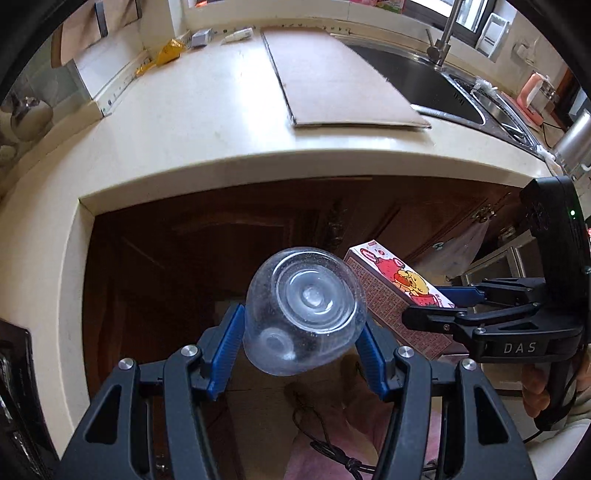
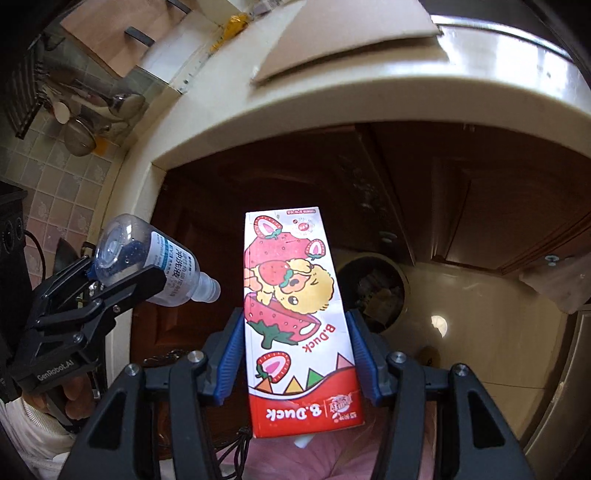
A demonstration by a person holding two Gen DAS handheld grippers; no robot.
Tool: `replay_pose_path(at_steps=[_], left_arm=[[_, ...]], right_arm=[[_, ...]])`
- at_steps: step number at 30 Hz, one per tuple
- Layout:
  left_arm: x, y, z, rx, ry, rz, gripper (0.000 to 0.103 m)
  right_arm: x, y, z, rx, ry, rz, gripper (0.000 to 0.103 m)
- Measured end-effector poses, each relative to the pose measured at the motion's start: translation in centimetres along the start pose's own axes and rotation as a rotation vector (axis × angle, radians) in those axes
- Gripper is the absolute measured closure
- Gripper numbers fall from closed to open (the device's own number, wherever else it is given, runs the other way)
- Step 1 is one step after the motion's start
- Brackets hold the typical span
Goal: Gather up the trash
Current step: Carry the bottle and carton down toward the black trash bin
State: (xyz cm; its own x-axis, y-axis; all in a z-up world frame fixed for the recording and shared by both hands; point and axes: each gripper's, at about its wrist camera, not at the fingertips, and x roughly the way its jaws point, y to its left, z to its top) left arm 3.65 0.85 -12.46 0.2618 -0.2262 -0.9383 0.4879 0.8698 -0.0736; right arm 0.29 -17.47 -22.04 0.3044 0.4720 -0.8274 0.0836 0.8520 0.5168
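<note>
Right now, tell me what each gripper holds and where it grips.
The left gripper clamps a clear plastic bottle across the sides of its body, near the base. The right gripper clamps a strawberry-print carton by its two long side edges, at its lower half.

Daylight from the window brightens the countertop [image 1: 207, 110], glaring white on its rim in the right view; cupboards [image 2: 424, 192] below sit shadowed, edges bent and black-vignetted, slightly blurred.

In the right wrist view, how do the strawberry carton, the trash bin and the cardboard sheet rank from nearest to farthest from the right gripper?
1. Strawberry carton: between the right gripper jaws.
2. Trash bin: on the floor, just right of the carton.
3. Cardboard sheet: up on the counter, at the top.
</note>
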Motion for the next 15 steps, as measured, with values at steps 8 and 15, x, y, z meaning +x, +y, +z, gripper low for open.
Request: replay_pose_path(at_steps=[8,15], left_arm=[[11.4,1.4,-3.4,-0.105,0.085,0.013,0.046],[19.7,3.2,-5.5,-0.161,0.126,0.008,0.046]], right_arm=[[11.8,-6.7,-1.2,0.127,0.175,-0.052,0.049],[21.8,-12.0,-2.1,0.273,0.307,-0.076,0.049]])
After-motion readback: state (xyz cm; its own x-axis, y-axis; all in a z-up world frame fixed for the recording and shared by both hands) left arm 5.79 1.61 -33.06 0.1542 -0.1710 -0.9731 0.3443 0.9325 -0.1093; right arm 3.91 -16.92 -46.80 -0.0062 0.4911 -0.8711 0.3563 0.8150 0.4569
